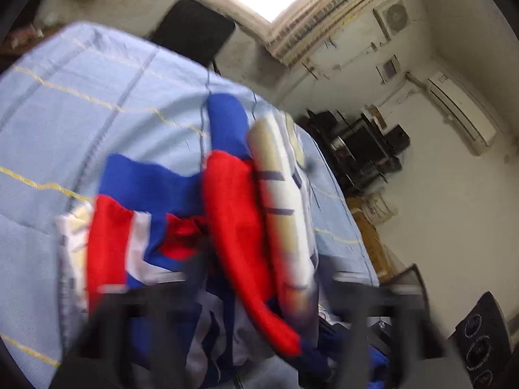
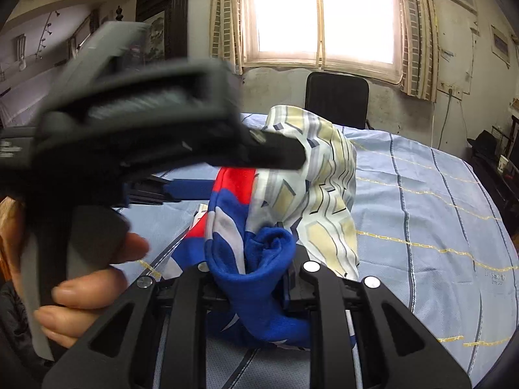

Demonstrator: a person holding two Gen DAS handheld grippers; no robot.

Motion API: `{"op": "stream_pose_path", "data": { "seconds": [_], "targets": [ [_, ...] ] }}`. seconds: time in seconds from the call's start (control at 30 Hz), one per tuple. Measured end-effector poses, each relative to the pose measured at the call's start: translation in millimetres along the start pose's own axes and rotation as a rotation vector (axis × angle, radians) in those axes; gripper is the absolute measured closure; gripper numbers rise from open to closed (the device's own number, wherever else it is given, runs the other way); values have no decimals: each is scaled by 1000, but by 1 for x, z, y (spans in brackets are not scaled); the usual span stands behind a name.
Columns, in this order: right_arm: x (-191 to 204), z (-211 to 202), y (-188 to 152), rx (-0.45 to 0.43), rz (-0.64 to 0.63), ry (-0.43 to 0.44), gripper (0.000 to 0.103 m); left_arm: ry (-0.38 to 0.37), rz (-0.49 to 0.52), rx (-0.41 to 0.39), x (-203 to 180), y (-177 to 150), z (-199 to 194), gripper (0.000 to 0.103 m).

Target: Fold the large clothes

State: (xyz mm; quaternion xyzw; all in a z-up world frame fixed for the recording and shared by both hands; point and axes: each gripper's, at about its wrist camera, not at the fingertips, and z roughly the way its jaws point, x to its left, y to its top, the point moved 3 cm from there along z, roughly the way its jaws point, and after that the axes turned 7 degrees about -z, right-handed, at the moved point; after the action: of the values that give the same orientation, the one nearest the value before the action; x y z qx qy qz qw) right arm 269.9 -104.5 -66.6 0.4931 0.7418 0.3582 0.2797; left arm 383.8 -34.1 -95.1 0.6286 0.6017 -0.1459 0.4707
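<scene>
The bed (image 2: 438, 201) carries a light blue cover with dark blue stripes and thin yellow chain-pattern lines; it fills most of both views. The garment (image 2: 285, 201) — red, white and blue panels plus a cream, grey and yellow geometric print — is bunched and lifted above the cover.

The right gripper (image 2: 256, 278) has its fingers pinching a rolled blue fold of the garment, which fills the gap between them. The left gripper (image 2: 275, 152) appears in the right wrist view as a blurred black body held by the left hand (image 2: 87, 278), its tip against the printed cloth. In the left wrist view its own fingers are smeared by motion — their state cannot be told.

Room: a bright window (image 2: 324, 13) with patterned curtains stands behind the bed, a black chair (image 2: 337, 97) below it. An air conditioner (image 1: 460, 110) hangs on the stained white wall.
</scene>
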Motion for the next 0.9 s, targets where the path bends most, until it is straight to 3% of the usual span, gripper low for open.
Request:
{"op": "stream_pose_path", "data": {
  "seconds": [0.07,0.2,0.23,0.33,0.43,0.5,0.53,0.57,0.6,0.7,0.9],
  "targets": [
    [1,3,-2,19,-27,2,84,-28,-23,9,5,1,4,88],
    [1,5,-5,42,-76,-21,81,13,27,-17,-4,1,2,88],
    [1,4,-6,37,-82,-29,74,20,29,-21,-5,1,2,88],
    [5,-5,-10,32,-164,-96,24,11,9,-21,-1,3,1,89],
    [18,-13,-20,17,-303,-191,21,15,13,-26,-1,4,-1,89],
    [24,-11,-26,20,-362,-245,21,31,26,-37,-2,3,-9,89],
    [25,-8,-27,32,-374,-251,31,46,35,-51,-2,4,-14,89],
    [25,-5,-27,44,-367,-234,71,59,45,-60,-2,3,-20,89],
    [23,-2,-26,67,-333,-207,85,78,62,-69,-2,2,-26,89],
    [29,-8,-14,29,-297,-148,85,151,90,-87,12,-1,-46,89],
    [75,12,-4,38,-394,-18,85,275,31,-48,62,-2,-61,89]
  ]
}}
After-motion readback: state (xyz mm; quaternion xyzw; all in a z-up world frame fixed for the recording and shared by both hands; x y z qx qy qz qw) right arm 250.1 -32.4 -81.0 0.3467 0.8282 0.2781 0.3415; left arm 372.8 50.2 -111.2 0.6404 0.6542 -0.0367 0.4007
